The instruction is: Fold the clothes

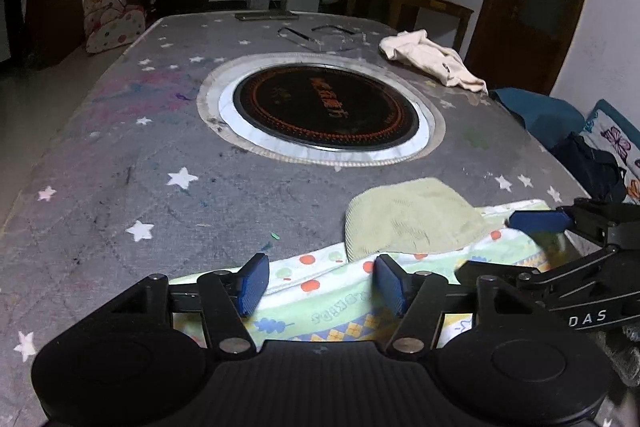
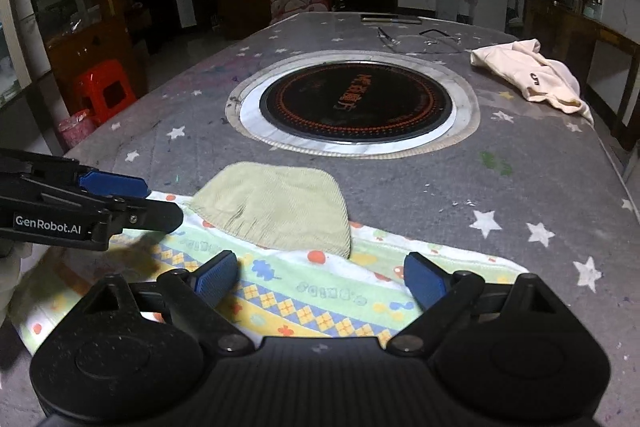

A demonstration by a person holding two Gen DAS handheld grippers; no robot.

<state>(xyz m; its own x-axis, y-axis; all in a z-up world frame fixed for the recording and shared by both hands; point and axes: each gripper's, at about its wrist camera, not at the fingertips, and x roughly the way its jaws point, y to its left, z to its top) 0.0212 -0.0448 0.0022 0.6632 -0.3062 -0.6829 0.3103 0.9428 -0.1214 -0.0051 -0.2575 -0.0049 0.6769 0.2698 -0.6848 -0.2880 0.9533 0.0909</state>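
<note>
A white and green patterned baby garment (image 1: 320,291) lies flat at the near edge of the grey starred table (image 1: 160,147); it also shows in the right wrist view (image 2: 304,291). A pale green ribbed piece (image 1: 408,219) lies on its far side, seen too in the right wrist view (image 2: 280,207). My left gripper (image 1: 322,285) is open, just above the garment's near part. My right gripper (image 2: 322,279) is open over the garment, holding nothing. Each gripper shows in the other's view: the right one (image 1: 516,239) and the left one (image 2: 132,203).
A round black hotplate (image 1: 326,107) with a white ring sits in the table's middle. A cream garment (image 1: 432,61) lies crumpled at the far right, also in the right wrist view (image 2: 532,75). Dark bags (image 1: 560,131) lie beside the table's right. A red stool (image 2: 106,89) stands left.
</note>
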